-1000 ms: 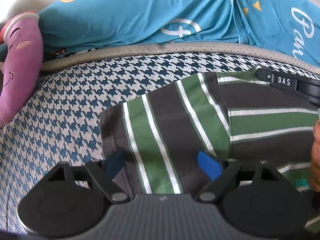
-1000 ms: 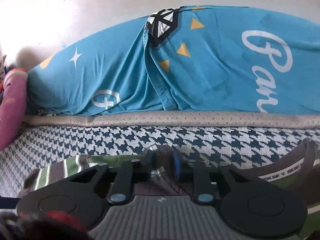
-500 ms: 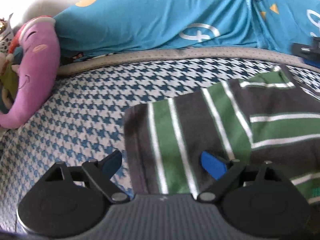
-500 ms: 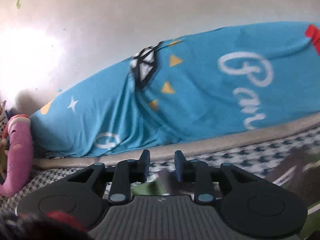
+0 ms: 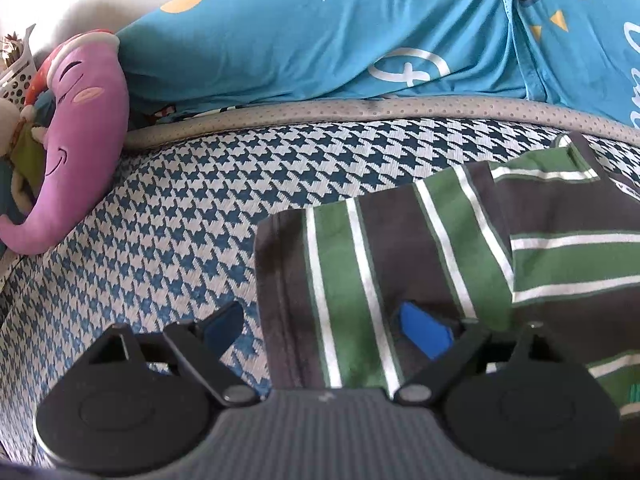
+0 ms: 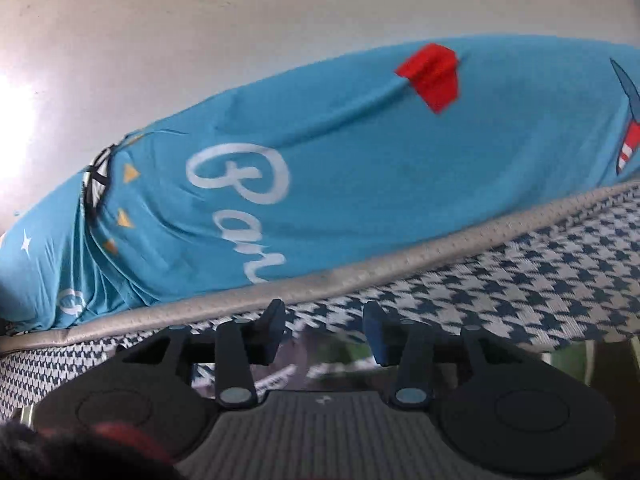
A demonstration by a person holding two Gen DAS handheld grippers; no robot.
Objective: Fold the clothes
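Note:
A striped shirt (image 5: 420, 264) in green, dark grey and white lies flat on the houndstooth bedding (image 5: 180, 216), with one sleeve folded over its body. My left gripper (image 5: 324, 326) hovers open over the shirt's left edge: one blue pad (image 5: 424, 328) is above the fabric, the other is above the bedding. In the right wrist view, my right gripper (image 6: 325, 334) is open and raised, with nothing between its fingers. The shirt (image 6: 320, 364) shows only as a blur below it, near its collar label.
A large blue cushion (image 5: 320, 40) with white lettering runs along the back, behind a grey piped edge (image 5: 360, 110). A purple elephant plush (image 5: 80, 132) and a white basket (image 5: 16, 76) sit at the far left. A pale wall (image 6: 200, 20) rises behind.
My right gripper let go of the shirt, opened wider, rose and swung right. My left gripper backed off to the left, so more bedding and plush show.

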